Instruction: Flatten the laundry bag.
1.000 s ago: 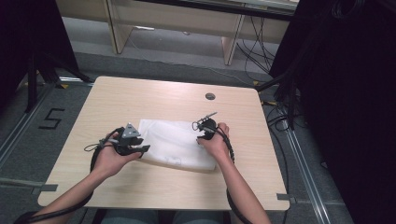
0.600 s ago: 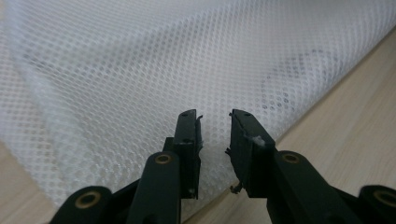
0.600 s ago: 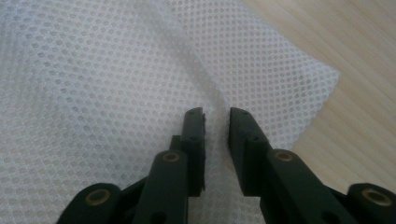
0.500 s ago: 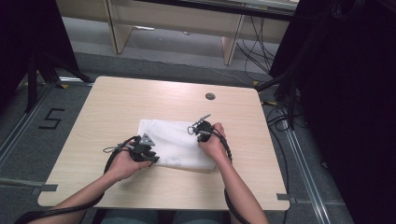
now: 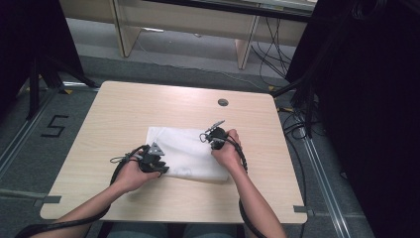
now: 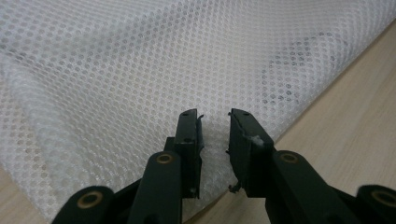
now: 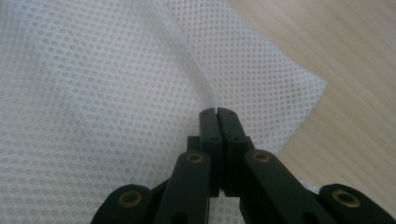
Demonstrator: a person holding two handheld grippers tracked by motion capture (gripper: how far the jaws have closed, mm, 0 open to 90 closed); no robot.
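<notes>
**Two tools working one limp mesh sheet**

Two tools are meeting a white mesh [image 5: 185, 154] that is lying flat near the middle of the bench [image 5: 124, 109], its long side running left to right. The right tool [image 7: 217, 111] is sitting at the mesh's far right part with its jaws pressed together, having just been closing, and a raised ridge of cloth is running into the tips, so it is pinching a fold. The left tool [image 6: 214, 122] is resting at the near left corner, where its jaws have just been narrowing; they are standing apart with mesh lying under the gap, not yet pressing on it.

Judging by the folds and see-through weave, the mesh is looking very light, soft and floppy, with no stiffness to hold a shape. It is likely sagging wherever it is unsupported and sliding easily on the smooth wood. Corners and edges are looking like the best holds; a pinch through a bunched fold should be gripping better than a single layer.
</notes>
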